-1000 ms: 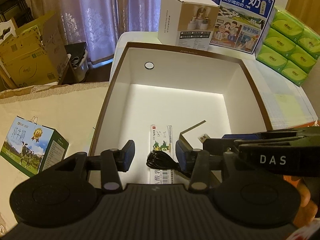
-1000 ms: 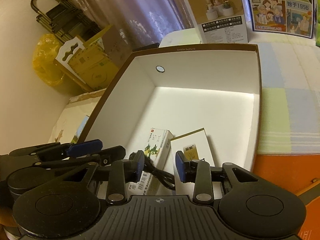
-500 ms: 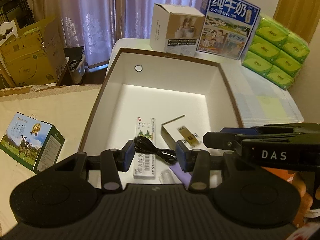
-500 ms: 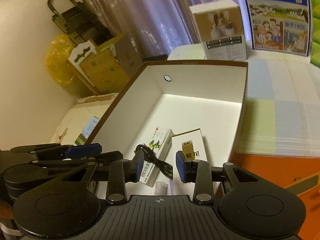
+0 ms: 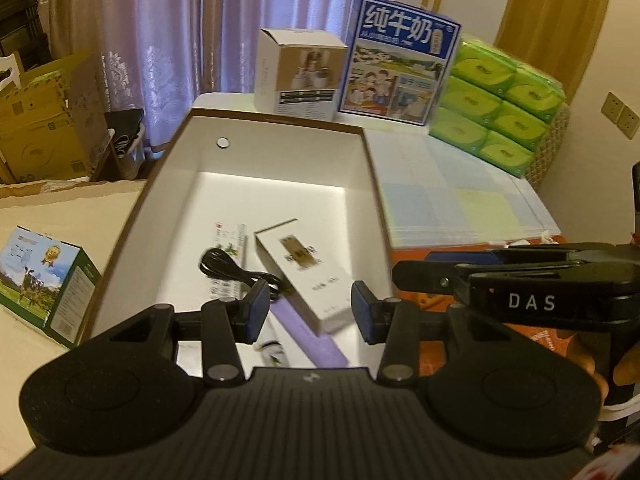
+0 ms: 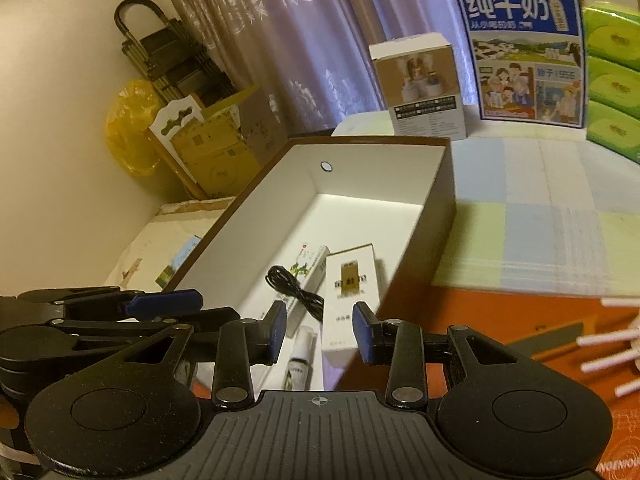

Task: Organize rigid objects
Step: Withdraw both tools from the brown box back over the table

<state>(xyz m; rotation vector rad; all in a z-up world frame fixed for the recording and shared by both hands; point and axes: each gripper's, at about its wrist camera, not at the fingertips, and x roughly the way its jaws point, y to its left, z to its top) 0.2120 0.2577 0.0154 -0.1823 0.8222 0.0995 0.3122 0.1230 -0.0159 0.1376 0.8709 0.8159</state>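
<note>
Over the last second we have drawn both claws back and up from the box [image 5: 376, 184], so its near end and more of the table [image 5: 460, 200] now show. The left claw [image 5: 306, 312] is spread with nothing between its pads; the right claw [image 6: 320, 332] is likewise spread and empty. The task's things lie inside the box at its near end: a white carton [image 5: 304, 276] with a gold label, a green-printed carton [image 5: 232, 248] on its left, a black cable [image 5: 236, 274] coiled over that carton, a purple strip [image 5: 312, 340] under the white carton, and a small bottle [image 6: 300, 364]. The white carton lies ahead of and below both claws, its long axis running roughly away from us, slightly slanted in the left view. We judge the right claw nearer to it, since its near end sits between that claw's pads in the picture, well below them. The left view shows the right claw reaching in from the right, plus a milk box [image 5: 44, 280] left of the box; the right view shows the bottle plainly, which the left view only blurs, and pink-white sticks [image 6: 608, 344] on the orange surface.
</note>
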